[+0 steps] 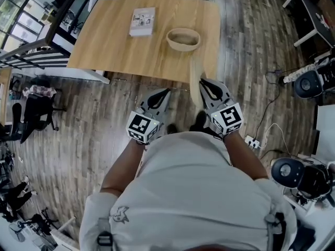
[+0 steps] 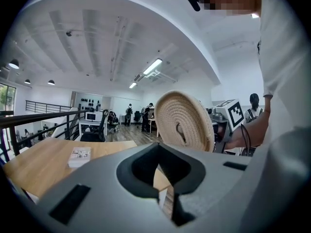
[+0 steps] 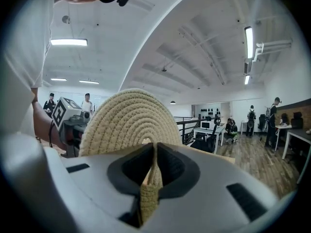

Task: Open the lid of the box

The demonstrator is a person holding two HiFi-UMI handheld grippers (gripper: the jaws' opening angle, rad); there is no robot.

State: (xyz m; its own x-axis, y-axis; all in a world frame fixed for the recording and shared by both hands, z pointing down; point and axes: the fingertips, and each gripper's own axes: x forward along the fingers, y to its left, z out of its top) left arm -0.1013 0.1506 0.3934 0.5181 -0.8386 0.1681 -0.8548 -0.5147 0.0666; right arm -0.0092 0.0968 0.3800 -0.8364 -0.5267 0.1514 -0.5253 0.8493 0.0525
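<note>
Box: the round, pale woven-rope basket [image 1: 183,39] stood on the light wooden table [image 1: 115,51]. It sat close to the right edge and nearer the near edge than the far one. Its mouth was uncovered, and the inside looked empty.
Lid: the flat, round disc of coiled pale rope [image 3: 129,123] was off the box. It was held on edge in the air just past the table's near edge, over the wood-plank floor [image 1: 251,46].
Right tongs: the right tongs [image 3: 151,178] were clamped on the lid's rim, with the rope edge squeezed between the two jaws.
Left tongs: the left tongs [image 2: 160,181] were closed with nothing between them. They were held beside the right pair and clear of the lid.
Other item: a small white printed booklet [image 1: 142,21] lay towards the far edge, apart from the basket.
Done: the lid had been lifted clear of the basket, so the opening itself looked complete.
Left: judging by this, only setting the lid down remained, and the bare stretch of table left of the basket looked a suitable spot.
Risk: the grip was on a thin rim only, so the soft disc could swing or slip.
</note>
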